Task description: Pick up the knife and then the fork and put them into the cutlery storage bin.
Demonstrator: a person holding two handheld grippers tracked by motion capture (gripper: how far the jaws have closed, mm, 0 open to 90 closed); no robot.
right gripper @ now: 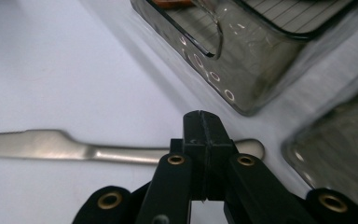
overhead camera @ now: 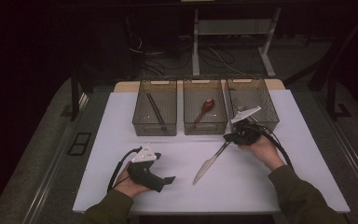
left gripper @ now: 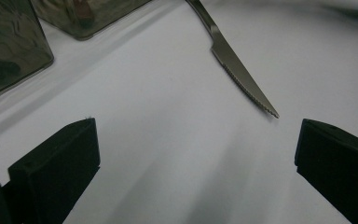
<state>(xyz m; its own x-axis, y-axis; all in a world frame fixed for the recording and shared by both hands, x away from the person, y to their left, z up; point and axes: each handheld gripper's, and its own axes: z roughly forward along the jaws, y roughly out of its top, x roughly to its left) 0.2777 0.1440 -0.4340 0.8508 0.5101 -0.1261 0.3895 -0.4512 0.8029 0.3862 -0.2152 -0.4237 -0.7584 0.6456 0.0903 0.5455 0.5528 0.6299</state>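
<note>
A person is working two handheld grippers over a white desk (overhead camera: 121,116), where a single table knife (overhead camera: 209,163) is lying diagonally, blade toward the near edge and handle toward the bins. The right gripper (right gripper: 204,122) is sitting at the handle end with its jaws pressed together over the handle — the metal (right gripper: 42,145) is passing behind the closed tips in the right gripper view, and whether they are actually pinching it or merely resting above it cannot be told. In the high view that gripper (overhead camera: 237,136) is lying just in front of the rightmost bin, seemingly placed to lift the knife by the handle, the safer end. The left gripper (overhead camera: 161,179) is resting on the desk near the front edge, well apart from the knife, its jaws standing wide and holding nothing — the serrated blade (left gripper: 244,79) is lying beyond them in the left gripper view, as if this hand is waiting. Three clear bins are lined up along the far side, apparently sorting cutlery by kind: the left bin (overhead camera: 154,106) is holding a pair of dark chopsticks, the middle bin (overhead camera: 205,105) one brown spoon, and the right bin (overhead camera: 252,100) what seems to be a piece of silver cutlery, too hidden by the gripper to name — likely the knife's destination.
</note>
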